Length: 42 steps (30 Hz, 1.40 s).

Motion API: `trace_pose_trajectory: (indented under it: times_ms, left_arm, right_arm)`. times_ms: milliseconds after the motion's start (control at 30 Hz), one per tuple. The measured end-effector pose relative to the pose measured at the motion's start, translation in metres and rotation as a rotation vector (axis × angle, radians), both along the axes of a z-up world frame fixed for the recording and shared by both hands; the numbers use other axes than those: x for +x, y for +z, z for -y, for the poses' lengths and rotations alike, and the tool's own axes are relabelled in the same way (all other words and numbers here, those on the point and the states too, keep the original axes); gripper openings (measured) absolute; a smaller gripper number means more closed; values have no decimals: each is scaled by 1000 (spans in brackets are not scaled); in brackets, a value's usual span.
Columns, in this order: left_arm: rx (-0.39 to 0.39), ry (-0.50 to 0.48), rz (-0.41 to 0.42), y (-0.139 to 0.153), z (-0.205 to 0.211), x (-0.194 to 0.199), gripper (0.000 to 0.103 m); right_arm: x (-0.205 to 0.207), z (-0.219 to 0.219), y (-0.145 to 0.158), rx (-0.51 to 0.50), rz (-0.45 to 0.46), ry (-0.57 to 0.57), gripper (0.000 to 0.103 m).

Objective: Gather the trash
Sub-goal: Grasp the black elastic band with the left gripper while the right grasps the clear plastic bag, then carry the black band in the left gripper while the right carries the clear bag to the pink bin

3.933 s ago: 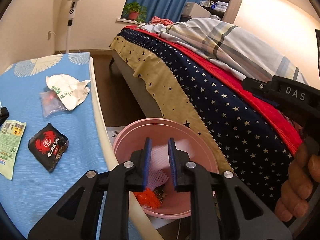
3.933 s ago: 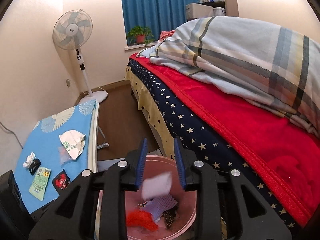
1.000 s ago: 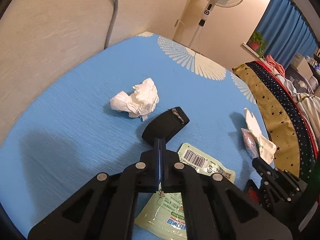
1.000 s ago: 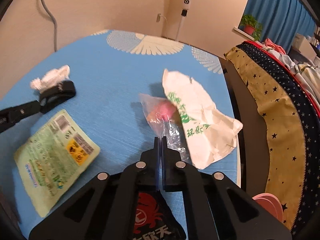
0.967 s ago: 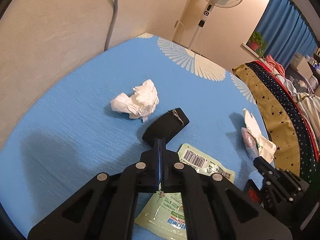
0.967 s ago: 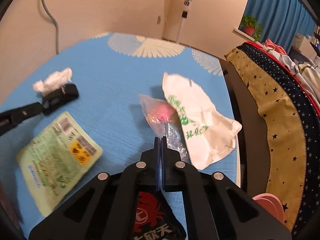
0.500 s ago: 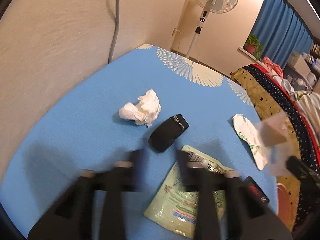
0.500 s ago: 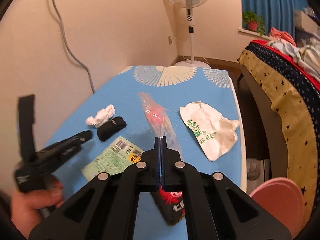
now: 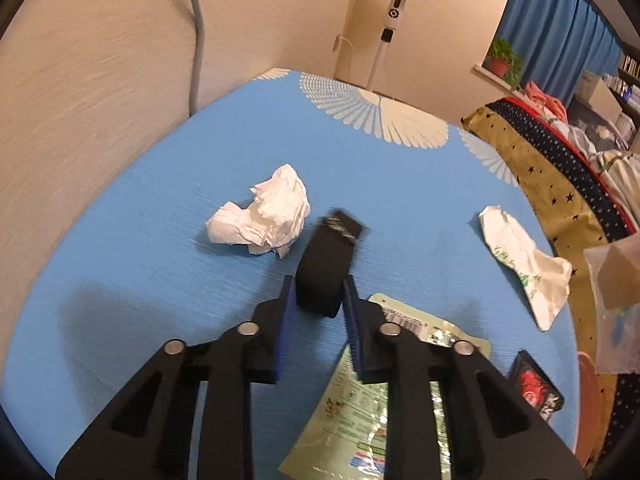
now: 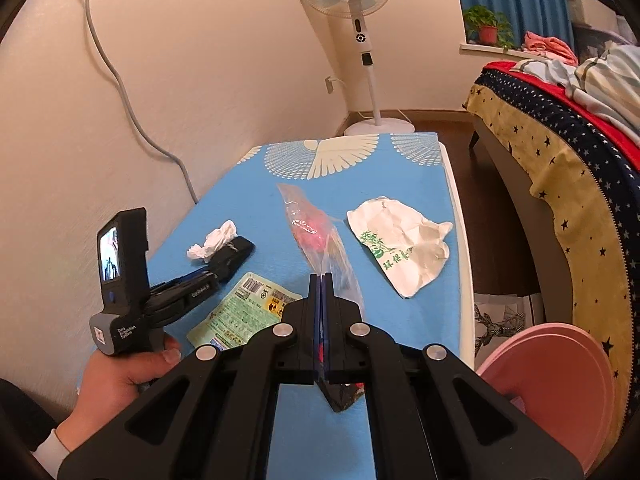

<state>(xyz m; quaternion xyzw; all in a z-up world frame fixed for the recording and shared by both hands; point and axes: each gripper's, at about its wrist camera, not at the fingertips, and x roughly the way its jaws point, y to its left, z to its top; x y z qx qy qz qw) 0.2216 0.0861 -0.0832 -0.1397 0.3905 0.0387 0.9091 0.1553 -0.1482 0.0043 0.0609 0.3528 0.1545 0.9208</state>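
Right hand-held gripper (image 10: 322, 280) pinching a clear plastic bag (image 10: 316, 236) above the blue surface (image 10: 256, 216); left hand-held gripper (image 9: 318, 300) spread around a black wrapper (image 9: 328, 268).

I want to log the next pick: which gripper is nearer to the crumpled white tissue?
Left. The left gripper is just short of the crumpled white tissue; the right gripper is farther right, lifted.

L tool (image 9: 316, 300) fingers apart, R tool (image 10: 322, 280) fingers pressed together, raised

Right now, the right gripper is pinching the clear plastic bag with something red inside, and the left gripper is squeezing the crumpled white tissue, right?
Not quite. The left gripper is open around the black wrapper, shown in the left wrist view; the crumpled white tissue lies beside it untouched. The right gripper does pinch the clear plastic bag.
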Motion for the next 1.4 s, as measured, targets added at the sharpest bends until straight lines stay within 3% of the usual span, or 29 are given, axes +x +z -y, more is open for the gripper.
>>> trace_pose_trajectory:
  times_ms: [700,1033,1400]
  left_arm:
    - [40,-73,148,86,53,-93,20]
    - [51,-143,182,95,76,-135,20]
    - [68,-189,204,81,89,-153,20]
  right_arm:
    - [-78,51,51,30,128,-119,1]
    - [-107,70,62,8,166,-181,1]
    - [-116,91,57,0,158,-264,1]
